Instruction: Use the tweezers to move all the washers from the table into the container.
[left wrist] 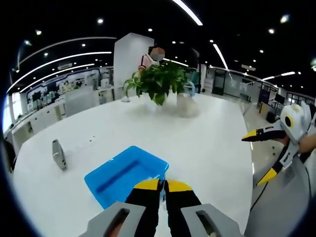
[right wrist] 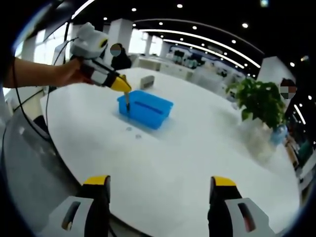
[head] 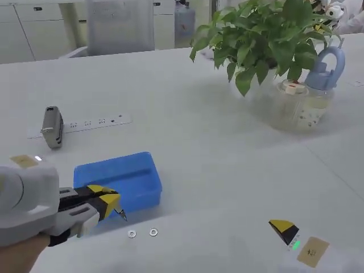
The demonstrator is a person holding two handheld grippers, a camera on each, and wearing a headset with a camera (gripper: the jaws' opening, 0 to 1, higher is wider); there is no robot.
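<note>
The wide white table (head: 227,165) stood in a bright open-plan office under strip lights, with a potted plant (head: 267,40) at its far side. The left gripper (left wrist: 163,185) had its jaws pressed together on the tweezers (head: 121,214), whose tips pointed down in front of the blue container (head: 122,176). Two washers (head: 132,234) (head: 153,232) lay on the table just beside the container. The right gripper (right wrist: 159,180) had its jaws spread wide, holding nothing.

Head view: taken from above the near edge of the table (head: 227,165), looking forward and down, close over the left gripper (head: 115,203) and the blue tray (head: 122,176). Left gripper view: low, along its own closed jaws, tray just ahead, plant (left wrist: 158,81) far across, right gripper (left wrist: 252,161) at the side. Right gripper view: between wide-parted jaws, facing tray and tweezers (right wrist: 127,102) from farther off. All three share tray and plant.
</note>
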